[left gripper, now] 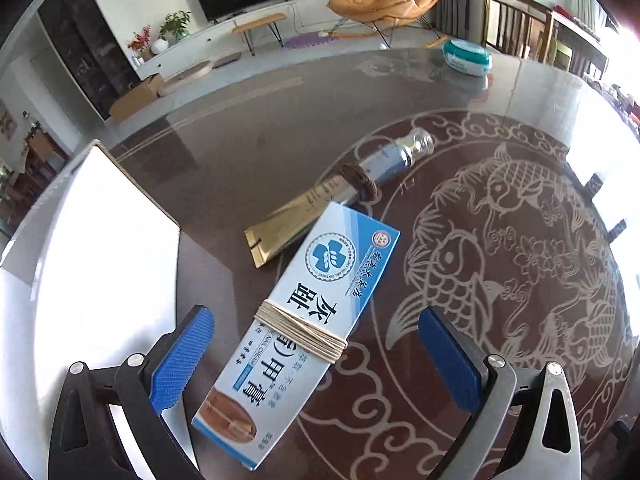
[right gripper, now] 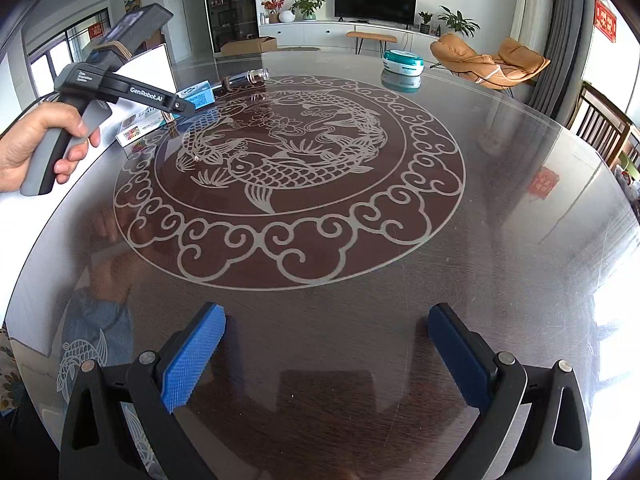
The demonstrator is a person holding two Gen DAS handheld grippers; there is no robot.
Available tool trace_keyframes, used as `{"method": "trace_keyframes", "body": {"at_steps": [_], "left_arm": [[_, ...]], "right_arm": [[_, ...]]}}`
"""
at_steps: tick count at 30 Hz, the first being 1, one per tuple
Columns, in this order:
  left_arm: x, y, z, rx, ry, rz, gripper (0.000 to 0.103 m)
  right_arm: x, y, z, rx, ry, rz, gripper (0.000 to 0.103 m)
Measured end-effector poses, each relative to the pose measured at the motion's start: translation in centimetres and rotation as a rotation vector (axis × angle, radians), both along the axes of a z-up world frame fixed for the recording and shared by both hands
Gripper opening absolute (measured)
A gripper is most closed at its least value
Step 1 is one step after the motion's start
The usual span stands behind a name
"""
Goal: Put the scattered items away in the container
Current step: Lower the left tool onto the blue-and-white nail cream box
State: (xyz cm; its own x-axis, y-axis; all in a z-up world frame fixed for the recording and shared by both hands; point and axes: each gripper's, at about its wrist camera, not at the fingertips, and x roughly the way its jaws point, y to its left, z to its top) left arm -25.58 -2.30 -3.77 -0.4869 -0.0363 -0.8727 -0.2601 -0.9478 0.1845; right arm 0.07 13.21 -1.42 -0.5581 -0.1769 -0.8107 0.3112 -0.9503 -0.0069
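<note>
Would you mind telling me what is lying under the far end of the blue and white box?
The blue and white box overlaps the flat crimped end of a gold tube. The part of the tube beneath the box is hidden; its silver cap shows beyond.

The round glass table (right gripper: 500, 208) carries an etched fish pattern (right gripper: 280, 152) at its centre. At the far rim, about 12 o'clock, stands a teal and white tub (right gripper: 402, 63). Behind it are a television (right gripper: 375, 2), an orange lounge chair (right gripper: 490, 60) at 1 o'clock (empty), and potted plants (right gripper: 308, 6) at 11 o'clock.
</note>
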Motion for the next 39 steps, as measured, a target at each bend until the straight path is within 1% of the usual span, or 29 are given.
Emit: {"method": "trace_keyframes", "body": {"at_steps": [3,4,5,6,7,8,10,12,14,17,20,24,25,27,28,29,31,32,36,37,38,39], "left_arm": [[0.3,-0.3,-0.1,0.012,-0.002,-0.02,0.103],[0.3,-0.5,-0.1,0.034,-0.012,-0.018,0.099],[0.3,-0.8,-0.1,0.066,-0.022,-0.016,0.093],[0.5,-1.0,0.0,0.09,-0.022,-0.01,0.077],[0.7,-1.0,0.2,0.094,-0.011,0.002,0.058],[0.8,-1.0,0.3,0.089,-0.006,0.01,0.056],[1.2,-0.6,0.3,0.072,-0.002,0.013,0.045],[1.6,-0.5,0.3,0.053,0.002,0.025,0.045],[2.4,-0.6,0.3,0.061,0.006,0.055,0.044],[5.1,-1.2,0.3,0.09,0.023,0.111,0.044],[9.1,-1.6,0.2,0.096,0.045,0.155,0.044],[14.4,-2.2,0.3,0.122,0.071,0.195,0.045],[15.4,-2.3,0.3,0.133,0.076,0.2,0.045],[16.6,-2.1,0.2,0.12,0.081,0.195,0.047],[17.0,-1.9,0.0,0.111,0.077,0.187,0.053],[17.2,-1.9,-0.1,0.111,0.082,0.179,0.056],[17.1,-1.5,-0.5,0.114,0.08,0.166,0.089],[17.2,-1.7,-0.7,0.116,0.08,0.167,0.092],[17.2,-2.7,-1.1,0.178,0.069,0.178,0.096],[17.1,-2.9,-1.2,0.188,0.067,0.186,0.1],[17.1,-3.0,-1.3,0.19,0.069,0.191,0.102],[17.3,-3.1,-1.4,0.19,0.074,0.189,0.102]], "right_arm": [[0.0,0.0,0.0,0.0,0.0,0.0,0.102],[-0.1,0.0,0.0,0.0,0.0,0.0,0.102],[-0.1,0.0,0.0,0.0,0.0,0.001,0.102],[0.0,0.0,0.0,0.0,0.0,0.001,0.102],[0.0,0.0,0.0,0.0,0.0,0.001,0.102],[0.0,0.0,0.0,0.0,0.0,0.0,0.102],[0.0,0.0,0.0,0.0,0.0,0.0,0.102],[0.0,0.0,0.0,0.0,0.0,0.0,0.102],[0.1,0.0,0.0,0.0,0.0,0.0,0.102],[0.1,0.0,0.0,0.0,0.0,0.0,0.102],[0.0,0.0,0.0,0.0,0.0,0.0,0.102],[0.0,0.0,0.0,0.0,0.0,0.0,0.102],[0.0,0.0,0.0,0.0,0.0,0.0,0.102],[0.0,0.0,0.0,0.0,0.0,0.0,0.102],[0.0,0.0,0.0,0.0,0.0,0.0,0.102],[0.0,0.0,0.0,0.0,0.0,0.0,0.102],[0.0,0.0,0.0,0.0,0.0,-0.002,0.102],[0.0,0.0,0.0,0.0,0.0,-0.002,0.102],[0.0,0.0,0.0,0.0,0.0,-0.002,0.102],[0.0,0.0,0.0,0.0,0.0,-0.002,0.102],[0.0,0.0,0.0,0.0,-0.001,-0.002,0.102],[0.0,0.0,0.0,0.0,0.0,-0.002,0.102]]}}
